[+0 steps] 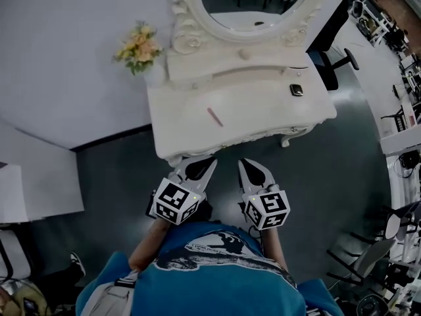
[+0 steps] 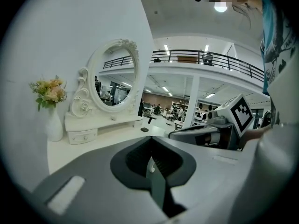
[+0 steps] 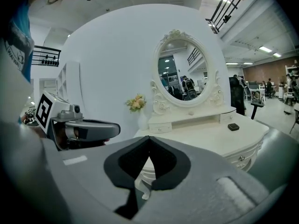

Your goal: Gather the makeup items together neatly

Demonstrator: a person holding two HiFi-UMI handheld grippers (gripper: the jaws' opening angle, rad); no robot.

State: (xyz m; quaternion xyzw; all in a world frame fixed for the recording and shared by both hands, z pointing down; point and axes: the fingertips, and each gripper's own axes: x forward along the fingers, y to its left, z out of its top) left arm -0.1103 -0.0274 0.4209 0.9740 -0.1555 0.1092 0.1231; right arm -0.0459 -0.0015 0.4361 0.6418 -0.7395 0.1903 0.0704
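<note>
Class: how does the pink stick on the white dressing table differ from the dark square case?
The pink stick is long and thin; the dark case is squat and square. The stick lies near the table's middle, the case near its right edge. Both lie flat on the dressing table.

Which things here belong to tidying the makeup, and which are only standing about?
For the job:
pink stick
small dark case, likely a compact
left gripper and right gripper, both shut and empty

Standing about:
flowers
mirror
white table
</note>
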